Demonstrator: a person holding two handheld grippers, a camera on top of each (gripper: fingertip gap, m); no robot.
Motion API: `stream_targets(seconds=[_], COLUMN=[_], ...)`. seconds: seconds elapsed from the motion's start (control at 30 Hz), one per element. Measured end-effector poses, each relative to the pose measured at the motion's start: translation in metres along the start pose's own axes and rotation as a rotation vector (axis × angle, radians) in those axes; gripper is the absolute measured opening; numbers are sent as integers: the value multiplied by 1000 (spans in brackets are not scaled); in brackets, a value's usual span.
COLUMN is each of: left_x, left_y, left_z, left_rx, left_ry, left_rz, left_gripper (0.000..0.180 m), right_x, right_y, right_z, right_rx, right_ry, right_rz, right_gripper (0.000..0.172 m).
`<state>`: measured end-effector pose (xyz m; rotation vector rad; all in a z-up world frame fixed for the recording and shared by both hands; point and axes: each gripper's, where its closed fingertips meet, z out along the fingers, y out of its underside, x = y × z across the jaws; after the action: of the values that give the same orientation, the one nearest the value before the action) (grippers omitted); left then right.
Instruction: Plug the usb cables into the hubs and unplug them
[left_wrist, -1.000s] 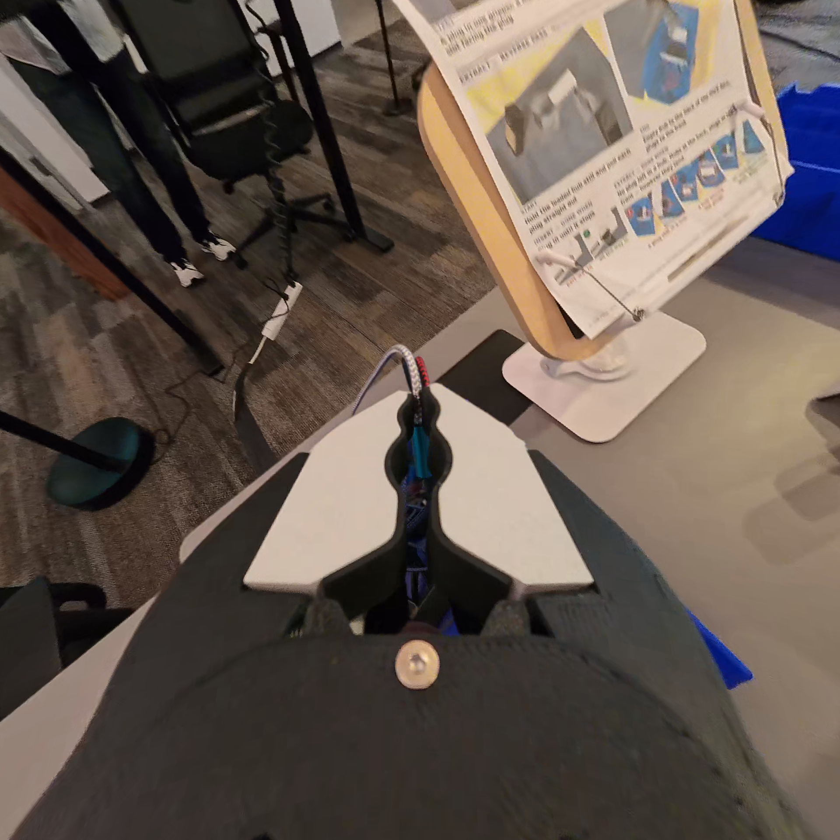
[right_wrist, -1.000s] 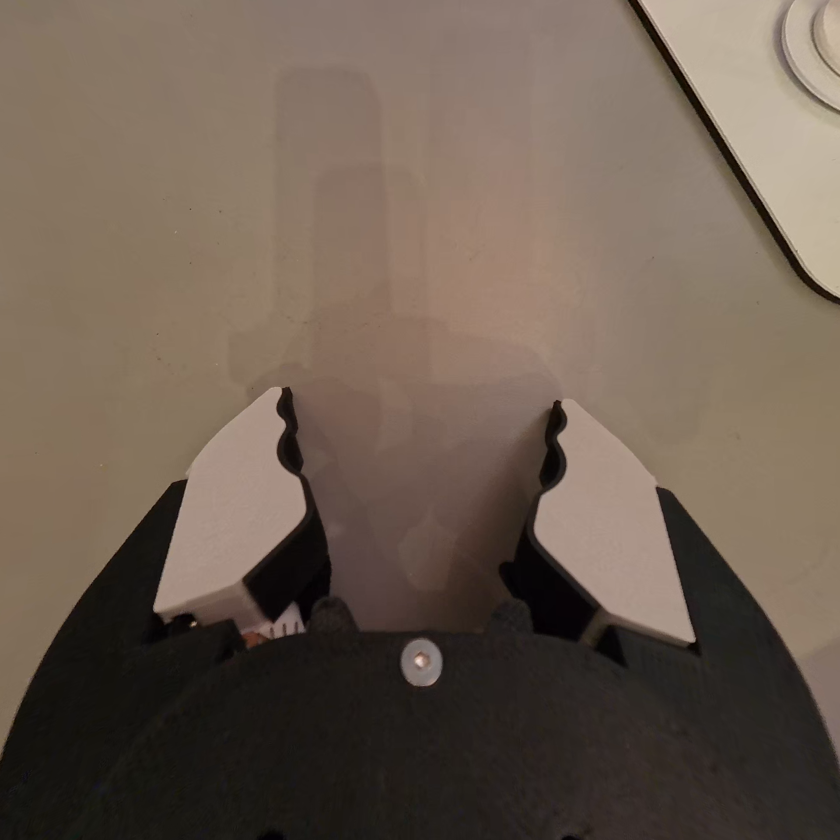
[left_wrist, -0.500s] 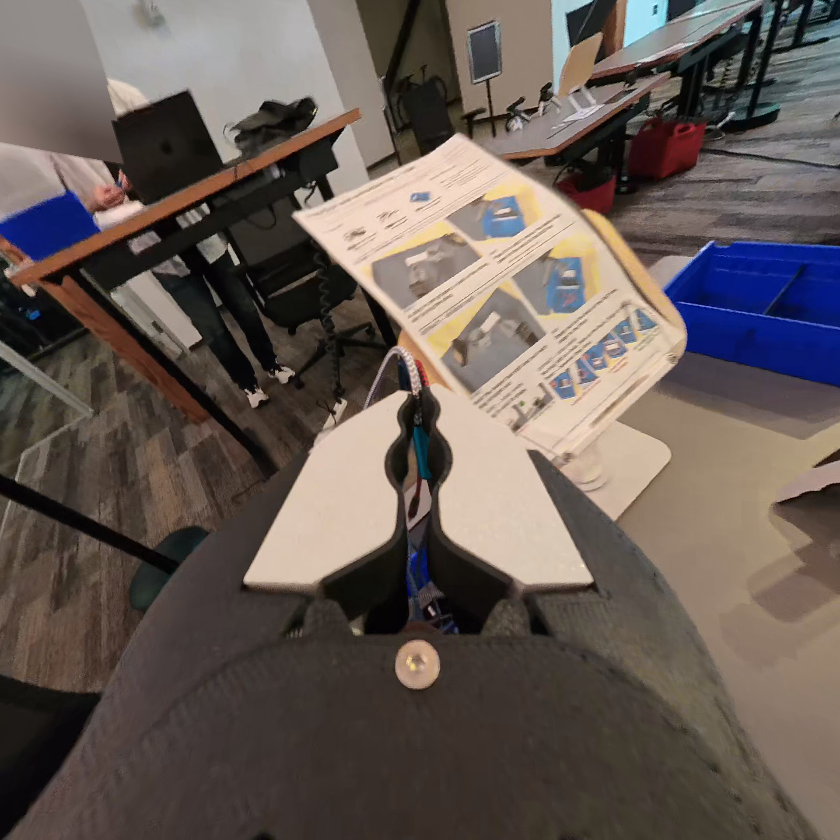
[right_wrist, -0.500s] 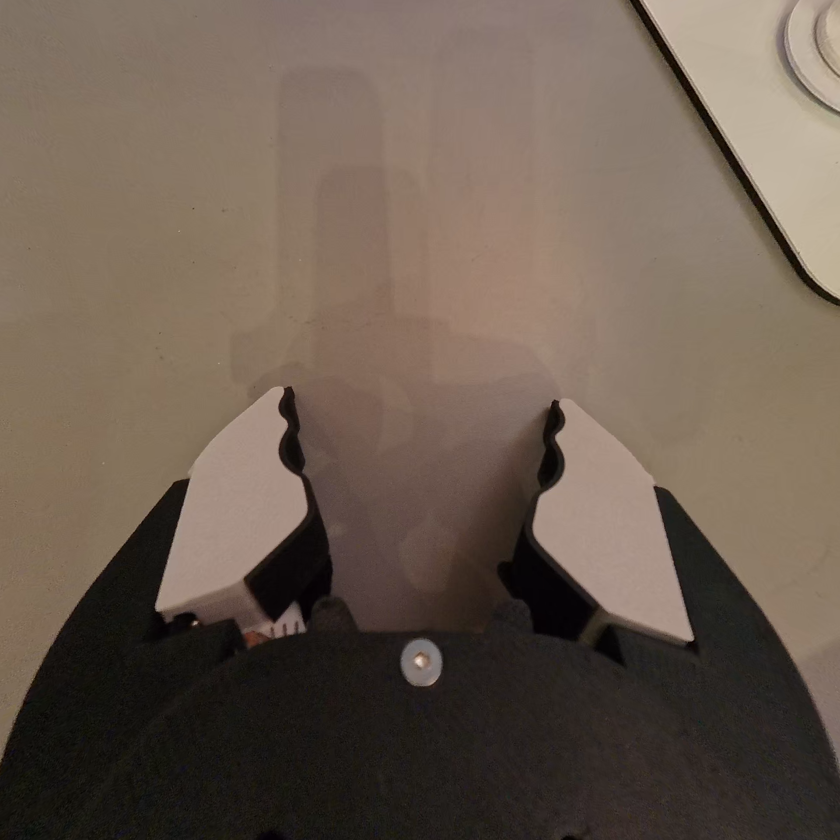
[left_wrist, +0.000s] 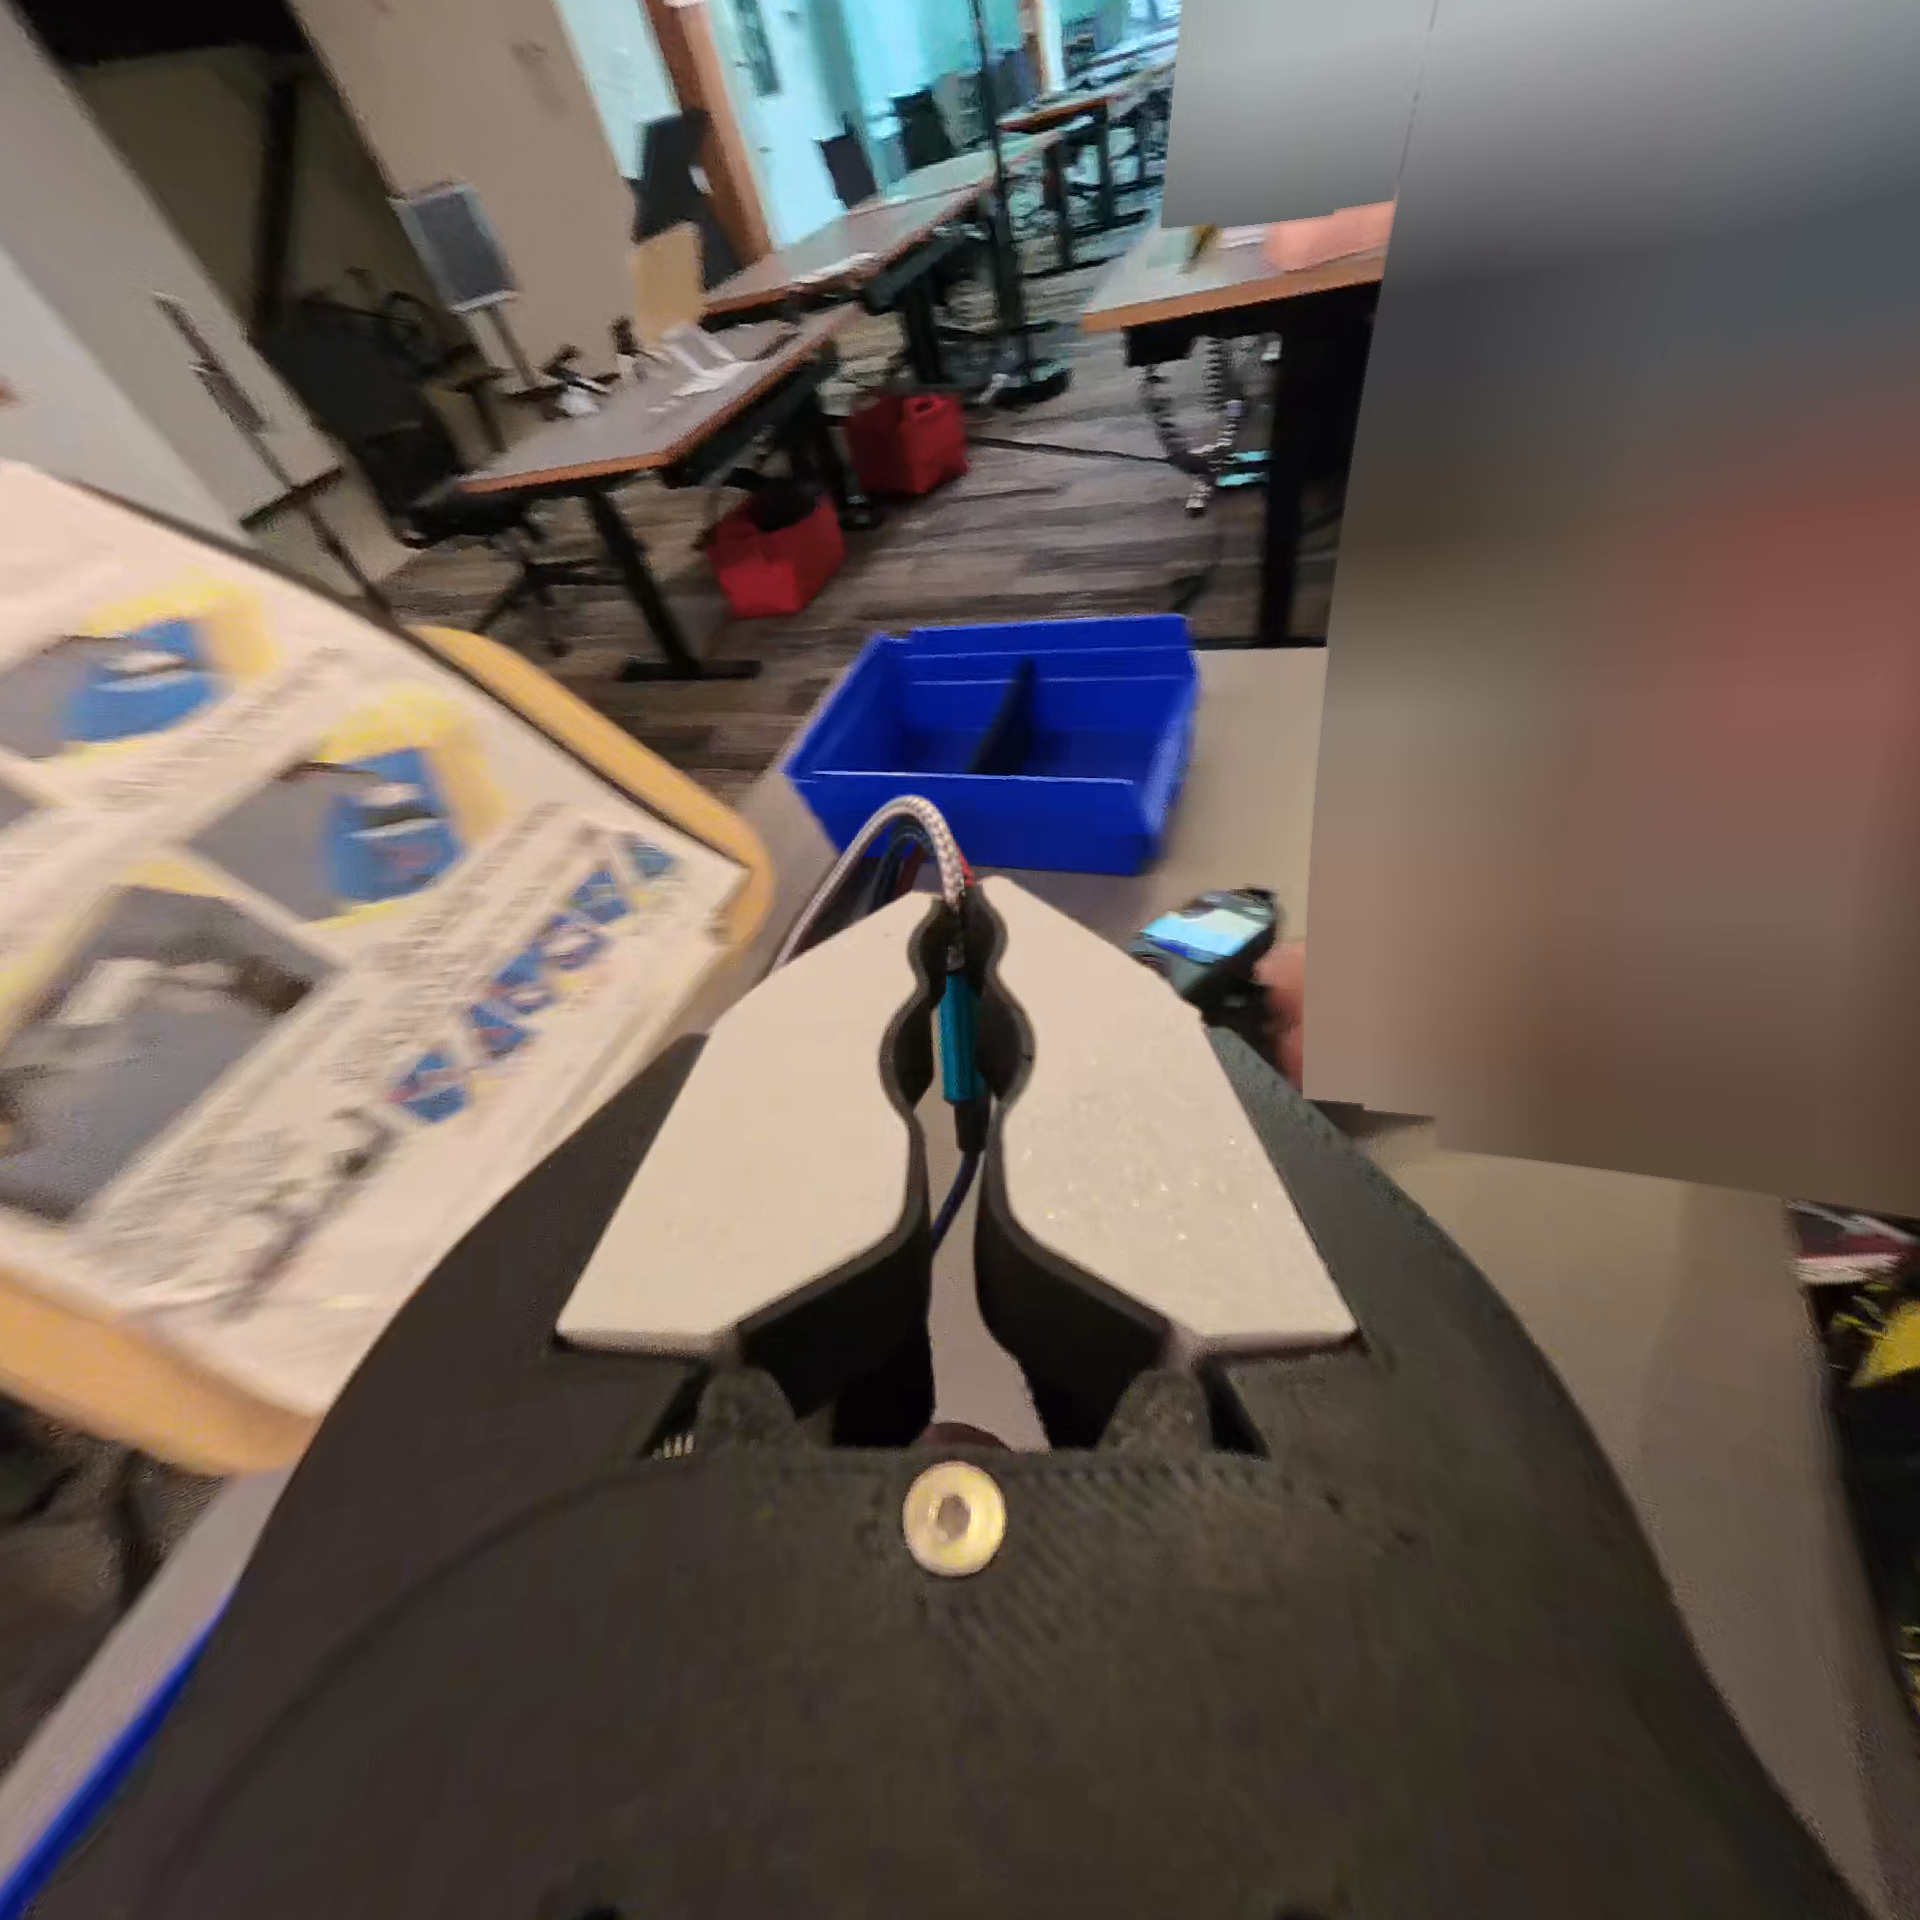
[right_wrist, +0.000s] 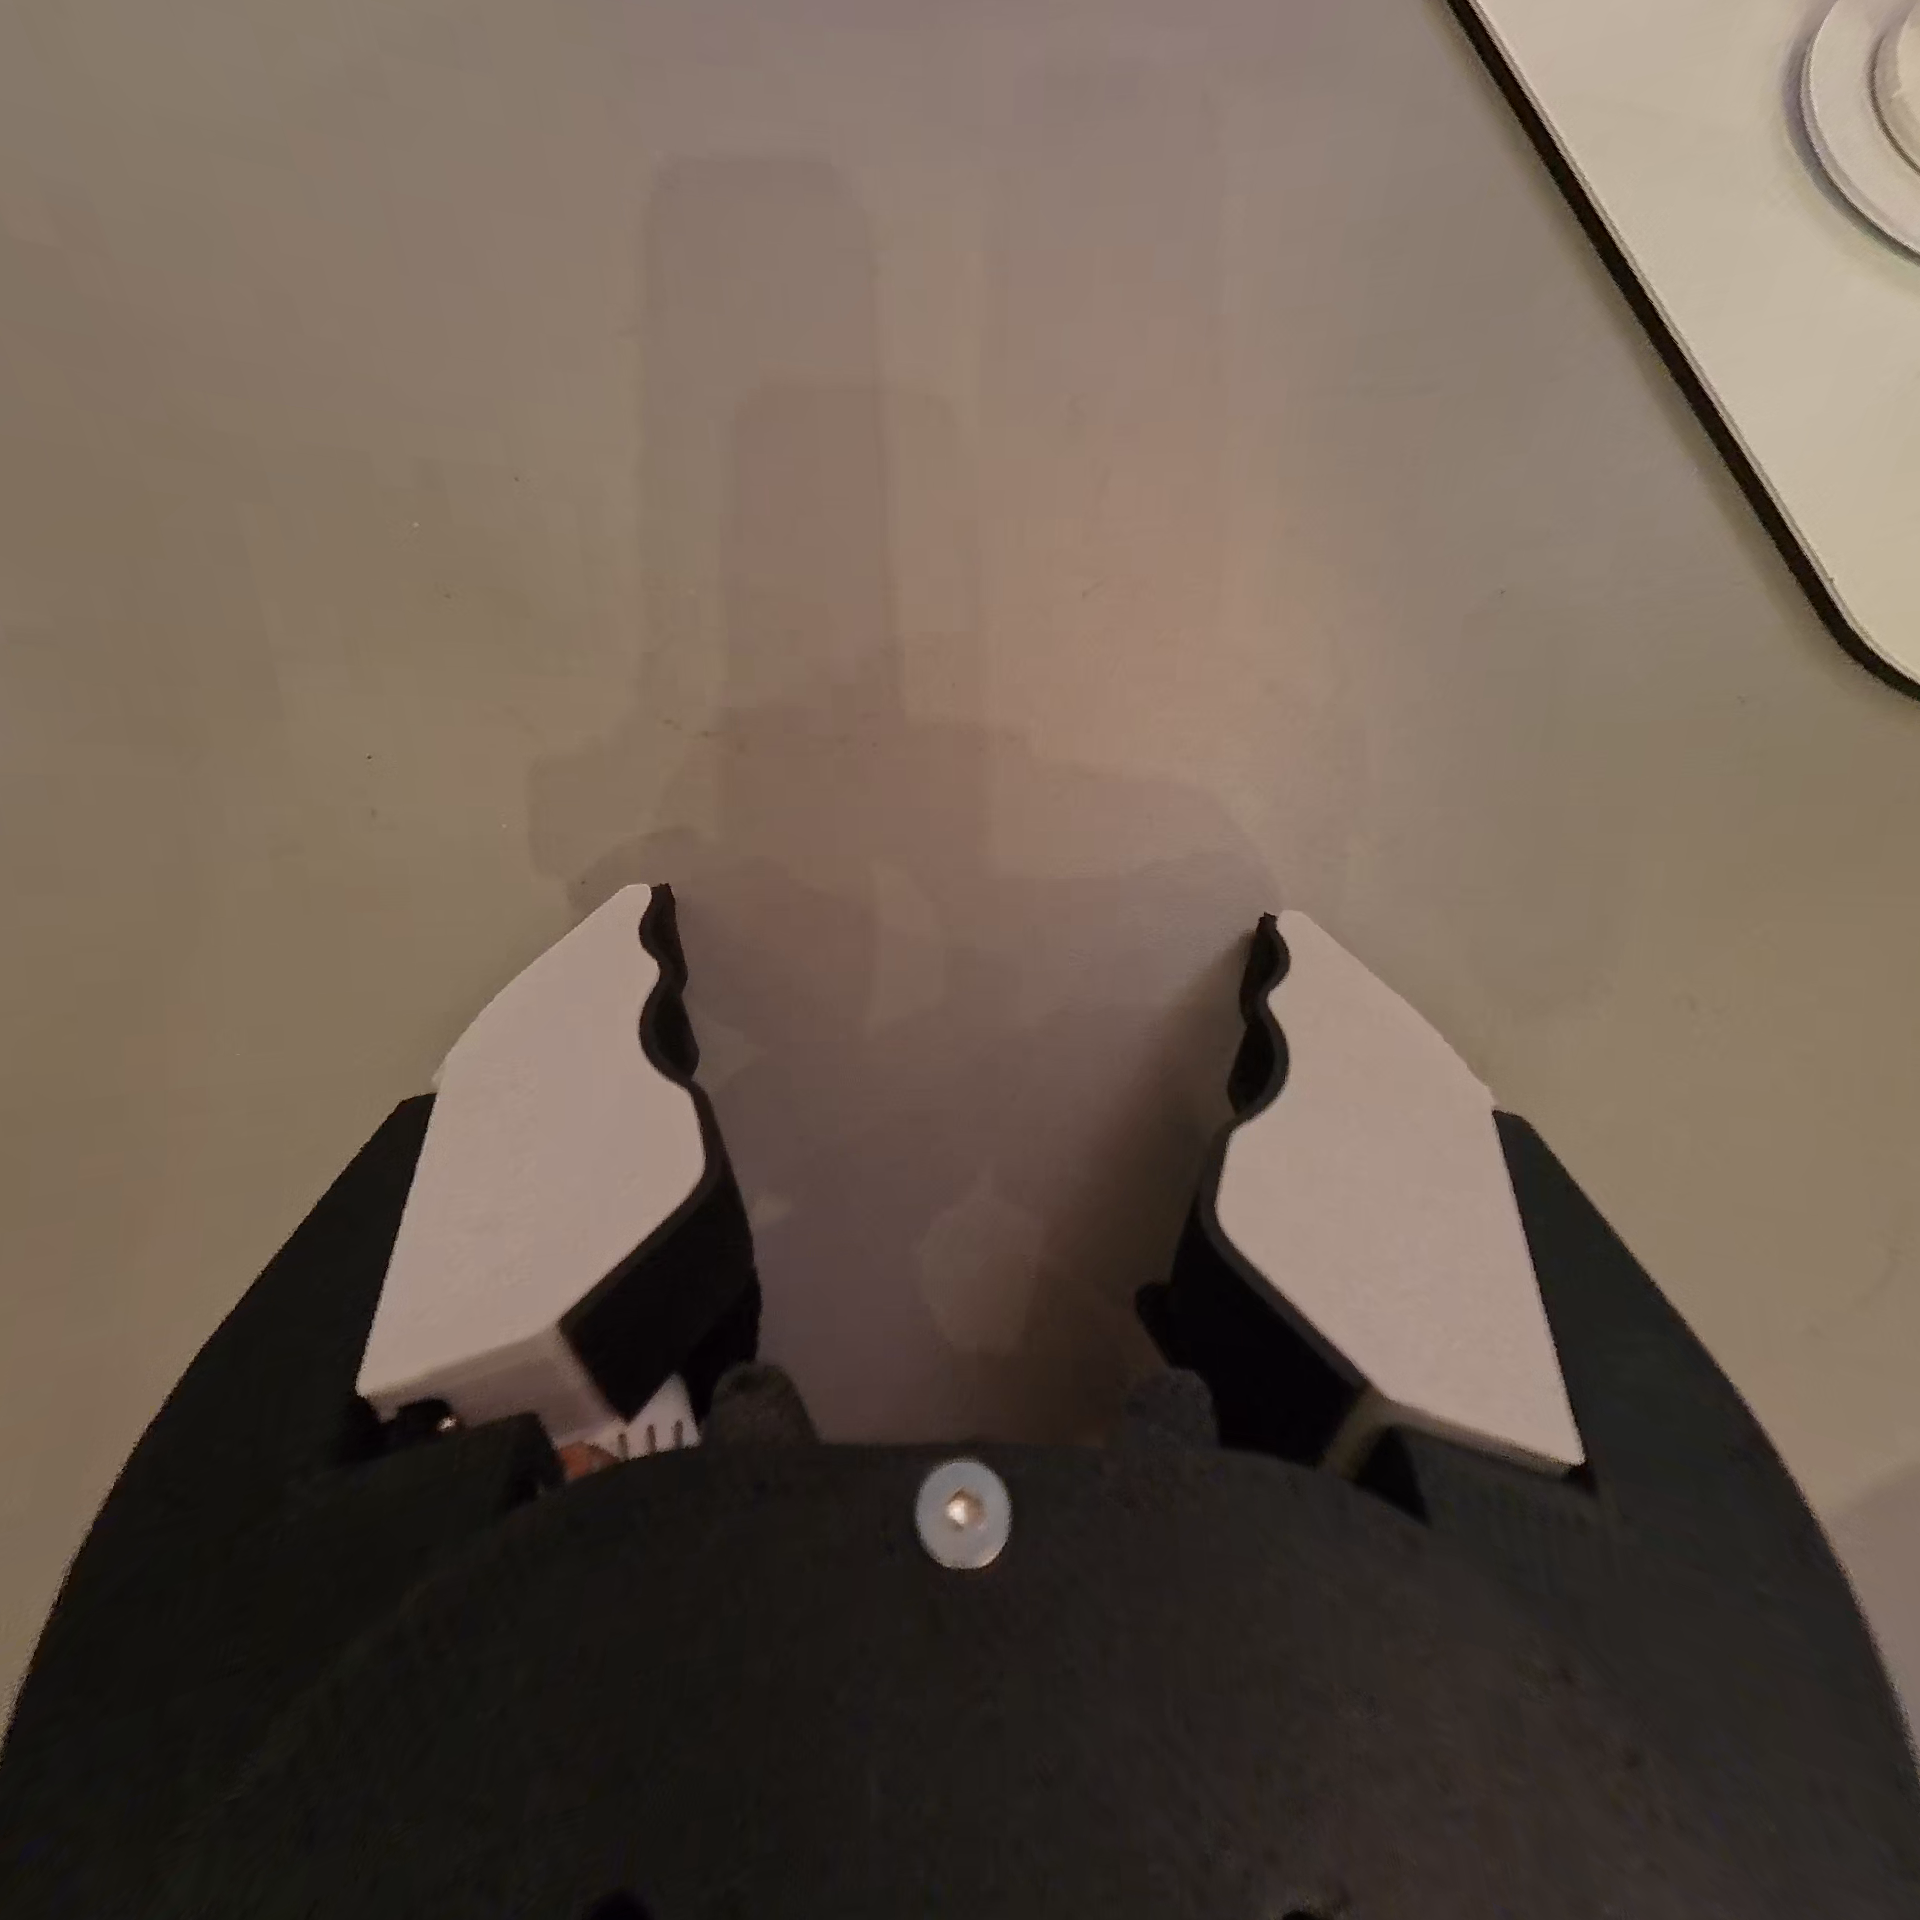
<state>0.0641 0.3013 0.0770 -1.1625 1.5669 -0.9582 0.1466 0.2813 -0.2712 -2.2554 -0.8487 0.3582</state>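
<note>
while the left gripper (left_wrist: 956, 914) has its jaws closed on a teal usb plug (left_wrist: 958, 1034) with braided cables (left_wrist: 914, 831) arching toward the blue bin (left_wrist: 997, 821) just beyond, likely for carrying, the right gripper (right_wrist: 961, 914) hovers wide and empty over bare desk (right_wrist: 312, 520), no hub in view.

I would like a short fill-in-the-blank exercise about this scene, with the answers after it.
1. The left claw is shut on a cable plug of ____ colour.
2. The right claw is wide ____, with only bare table between its fingers.
3. The bin behind the left claw is ____ in colour.

Missing words: blue; open; blue
</note>
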Motion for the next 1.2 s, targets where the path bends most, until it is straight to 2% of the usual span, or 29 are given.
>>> stream_targets(seconds=[0.13, 0.23, 0.37, 0.47, 0.53, 0.57, 0.6, 0.63, 0.7, 0.77, 0.9, 1.0, 1.1, 1.2], left_x=[83, 151, 205, 217, 215, 212, 212, 209, 193, 160, 30, -80, -156, -194], left_y=[46, 86, 151, 204, 213, 216, 214, 209, 196, 172, 145, 171, 222, 264], left_z=[39, 57, 72, 82, 82, 82, 78, 72, 56, 31, -36, -85, -118, -130], left_rx=[-38, -65, -154, -253, -239, -256, -263, -255, -247, -213, -310, -569, -819, -924], left_ry=[163, 337, 424, 395, 374, 362, 375, 367, 325, 223, -130, -335, -345, -283], left_rz=[-48, -150, -260, -233, -257, -269, -270, -256, -201, -112, 100, 225, 222, 173], left_gripper=[2, 3, 4, 17, 25, 48, 60, 64, 73, 70, 64, 62, 67, 66], right_x=[1, 4, 7, 7, 7, 7, 7, 7, 7, 7, 7, 7, 7, 7], right_y=[0, 2, 3, 3, 3, 3, 3, 3, 3, 3, 3, 3, 3, 3], right_z=[-1, -2, -4, -4, -4, -4, -4, -4, -4, -4, -4, -4, -4, -4], right_rx=[1, 3, 4, 4, 4, 4, 4, 4, 4, 4, 4, 4, 4, 4], right_ry=[-1, 8, 15, 15, 15, 15, 15, 15, 15, 15, 15, 15, 15, 15], right_rz=[0, 11, 19, 18, 18, 18, 18, 18, 18, 18, 18, 18, 18, 18], right_gripper=[101, 98, 96, 96, 97, 96, 97, 97, 97, 97, 97, 97, 97, 97])
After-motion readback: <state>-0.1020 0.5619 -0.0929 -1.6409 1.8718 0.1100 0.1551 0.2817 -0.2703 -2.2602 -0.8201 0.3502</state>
